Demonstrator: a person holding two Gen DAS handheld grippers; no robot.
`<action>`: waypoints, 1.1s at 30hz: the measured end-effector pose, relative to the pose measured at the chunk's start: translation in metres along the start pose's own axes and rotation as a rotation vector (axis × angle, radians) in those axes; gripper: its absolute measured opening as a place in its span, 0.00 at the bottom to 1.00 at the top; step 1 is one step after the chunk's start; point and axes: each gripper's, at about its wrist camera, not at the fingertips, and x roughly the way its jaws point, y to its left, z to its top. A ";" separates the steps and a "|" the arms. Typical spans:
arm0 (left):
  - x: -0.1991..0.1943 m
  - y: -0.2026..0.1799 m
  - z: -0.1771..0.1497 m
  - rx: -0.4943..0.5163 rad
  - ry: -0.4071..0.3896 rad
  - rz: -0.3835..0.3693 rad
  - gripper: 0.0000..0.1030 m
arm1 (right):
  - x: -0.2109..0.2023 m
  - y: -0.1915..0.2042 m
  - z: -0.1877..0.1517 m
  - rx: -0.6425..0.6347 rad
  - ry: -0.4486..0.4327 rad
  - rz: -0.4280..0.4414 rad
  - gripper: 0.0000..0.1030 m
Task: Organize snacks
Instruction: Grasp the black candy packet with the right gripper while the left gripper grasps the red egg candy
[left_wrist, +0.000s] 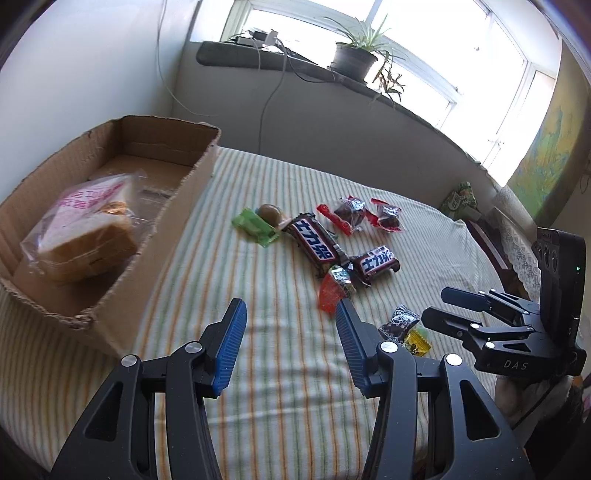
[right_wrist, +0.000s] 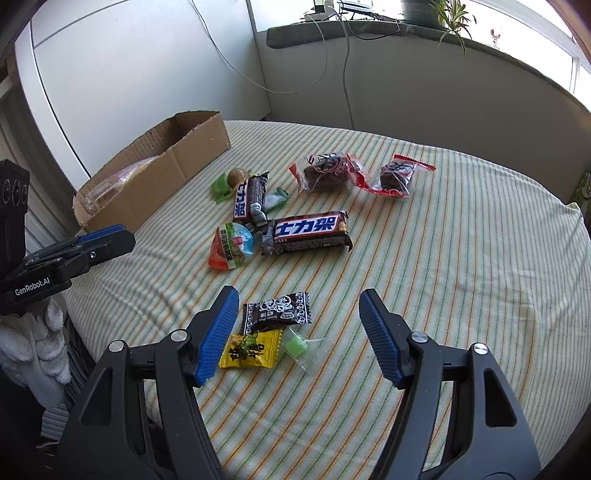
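Here both sets of fingers stand wide apart and hold nothing. The right gripper (right_wrist: 297, 332) hangs low over the striped cloth (right_wrist: 461, 258) of the table, and between its blue pads lie three small sweets: a black-wrapped candy (right_wrist: 276, 311), a yellow candy packet (right_wrist: 251, 349) touching it on the near side, and a green candy in clear wrap (right_wrist: 297, 348) just beside that. The left gripper (left_wrist: 291, 339) hovers above bare cloth, with a jelly cup (left_wrist: 334, 290) just ahead of its right finger.

Farther out, the remaining snacks lie loose in a cluster: two Snickers bars, the larger Snickers bar (right_wrist: 309, 233) lying flat and the smaller Snickers bar (right_wrist: 248, 201) angled toward the box, two wrapped brownies (right_wrist: 325, 178) beyond them, and a green packet with a round brown sweet (right_wrist: 238, 176) near the box.

The cardboard box (left_wrist: 177, 206) sits at the left edge of the table, open, with a bagged loaf of sliced bread (left_wrist: 86, 236) already inside.

By my reading, sorting has barely begun: one item boxed, the rest waiting. The likely next move is for the right fingers to drop and close on one of the small candies. These lie nearly touching, so the pinch needs centring on one wrapper alone, and the soft cloth may bunch.
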 end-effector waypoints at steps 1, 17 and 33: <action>0.004 -0.003 0.000 0.005 0.009 -0.006 0.48 | 0.002 -0.001 -0.001 -0.003 0.006 0.000 0.68; 0.063 -0.036 0.012 0.098 0.127 -0.026 0.48 | 0.037 0.023 -0.005 -0.116 0.074 0.011 0.68; 0.074 -0.040 0.011 0.124 0.134 -0.027 0.27 | 0.041 0.020 0.001 -0.116 0.065 0.011 0.28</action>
